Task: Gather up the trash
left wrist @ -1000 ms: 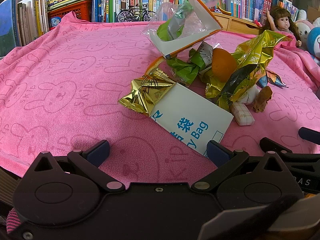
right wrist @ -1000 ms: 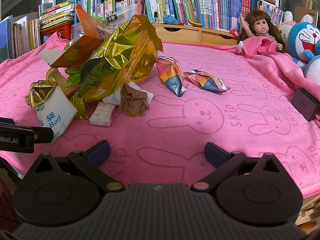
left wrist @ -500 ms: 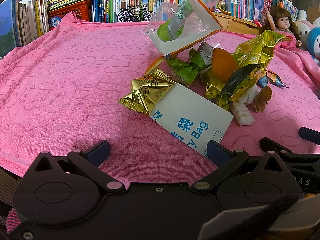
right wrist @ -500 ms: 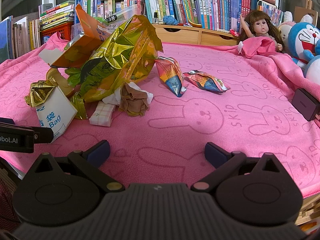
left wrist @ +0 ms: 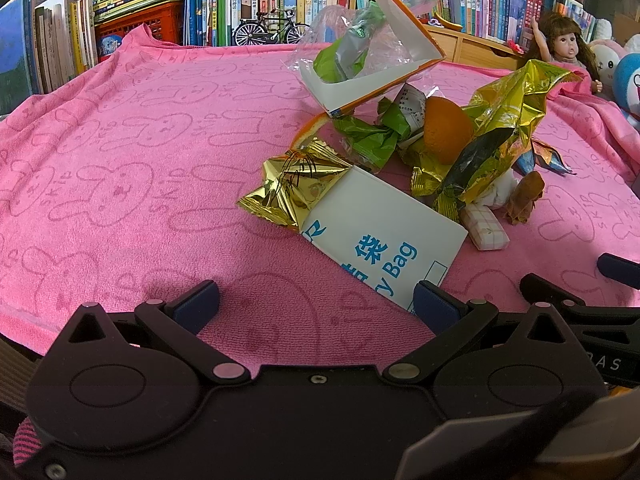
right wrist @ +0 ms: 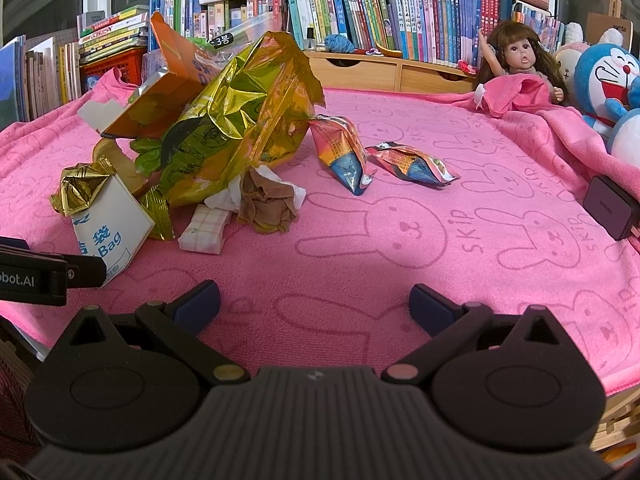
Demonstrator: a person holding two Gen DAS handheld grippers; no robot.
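A heap of trash lies on the pink rabbit-print cloth [left wrist: 120,152]: a white paper bag [left wrist: 380,240] with blue print and gold foil [left wrist: 292,188] at its mouth, a big gold snack wrapper [right wrist: 236,120], an orange carton [right wrist: 160,92], green wrappers [left wrist: 372,136], an orange peel [left wrist: 444,128], a small checked packet [right wrist: 204,228] and a brown wad [right wrist: 268,204]. Two small colourful snack bags [right wrist: 344,152] [right wrist: 412,164] lie apart to the right. My left gripper [left wrist: 316,300] stands open just short of the white bag. My right gripper [right wrist: 316,300] stands open over bare cloth, nothing between its fingers.
Bookshelves [right wrist: 360,12] line the back edge with a model bicycle [left wrist: 268,32]. A doll [right wrist: 516,64] and plush toys [right wrist: 608,80] sit at the back right. A dark box [right wrist: 608,208] rests at the right edge. The cloth's front edge lies just under both grippers.
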